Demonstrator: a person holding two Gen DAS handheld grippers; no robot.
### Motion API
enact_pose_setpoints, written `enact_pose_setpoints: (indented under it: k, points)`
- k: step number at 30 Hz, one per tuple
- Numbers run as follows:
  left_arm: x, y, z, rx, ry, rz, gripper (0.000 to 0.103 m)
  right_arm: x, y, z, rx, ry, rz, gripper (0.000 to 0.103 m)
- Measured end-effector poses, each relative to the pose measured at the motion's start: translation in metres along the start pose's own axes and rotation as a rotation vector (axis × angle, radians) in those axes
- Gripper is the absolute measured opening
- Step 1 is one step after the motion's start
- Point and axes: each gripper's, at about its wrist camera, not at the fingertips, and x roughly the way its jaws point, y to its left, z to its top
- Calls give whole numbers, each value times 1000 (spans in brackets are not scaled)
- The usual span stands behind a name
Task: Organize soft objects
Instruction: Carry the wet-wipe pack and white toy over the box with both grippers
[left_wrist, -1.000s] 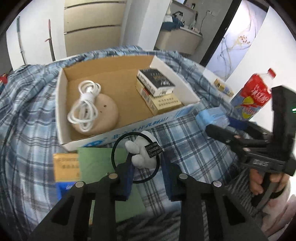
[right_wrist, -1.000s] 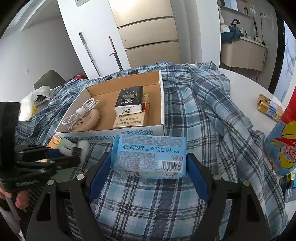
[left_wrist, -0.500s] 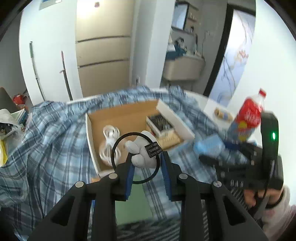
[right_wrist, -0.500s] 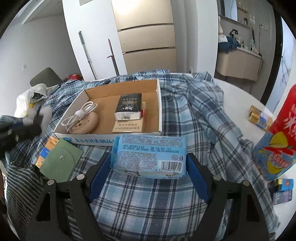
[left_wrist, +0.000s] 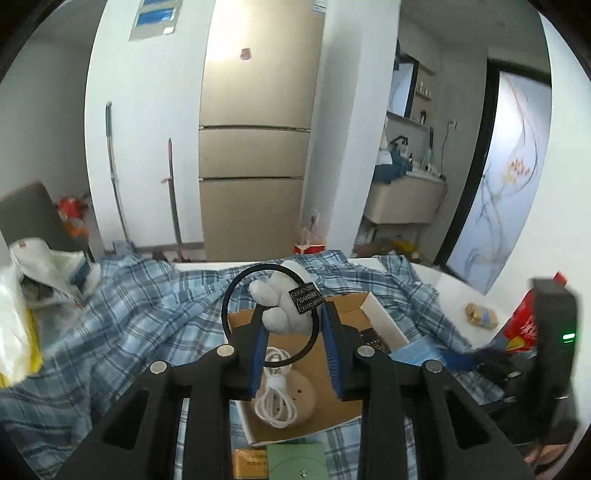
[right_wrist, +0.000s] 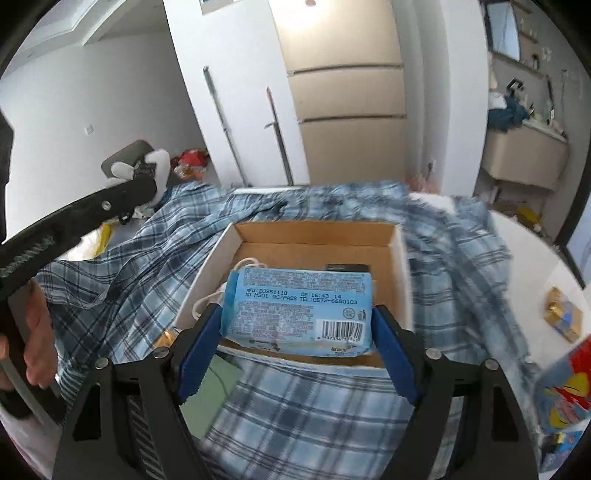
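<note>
My left gripper (left_wrist: 293, 325) is shut on a small white plush toy (left_wrist: 280, 306) with a black tag and a black ring, held high above the open cardboard box (left_wrist: 380, 319). My right gripper (right_wrist: 297, 332) is shut on a blue tissue pack (right_wrist: 299, 308), held above the near edge of the same box (right_wrist: 317, 234). The box holds a white cable (left_wrist: 275, 400) on a tan round pad and dark packs. The left gripper and plush also show in the right wrist view (right_wrist: 147, 173), raised at the upper left.
A blue plaid cloth (right_wrist: 314, 402) covers the table. A green pouch (left_wrist: 295, 461) and a yellow pack (left_wrist: 249, 461) lie before the box. A red bottle (left_wrist: 524, 325) and a small gold pack (right_wrist: 563, 317) stand on the right. A white bag (left_wrist: 22, 295) lies left.
Both grippers have risen and moved forward. The plush went from just above the cloth to high over the box. The tissue pack moved from before the box to over its near edge.
</note>
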Motion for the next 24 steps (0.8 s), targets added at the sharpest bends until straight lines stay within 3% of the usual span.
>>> enact_pose_setpoints:
  k: [4, 9, 15, 24]
  points:
    - [10, 7, -8, -6, 21, 2, 30, 31, 10, -5, 51, 91, 112, 80]
    - [23, 14, -23, -46, 51, -13, 30, 65, 24, -14, 48, 125, 136, 80]
    - [41, 16, -41, -30, 110, 7, 30, 82, 10, -17, 98, 150, 155, 80]
    - [46, 25, -45, -53, 128, 10, 30, 83, -3, -17, 87, 120, 17, 80]
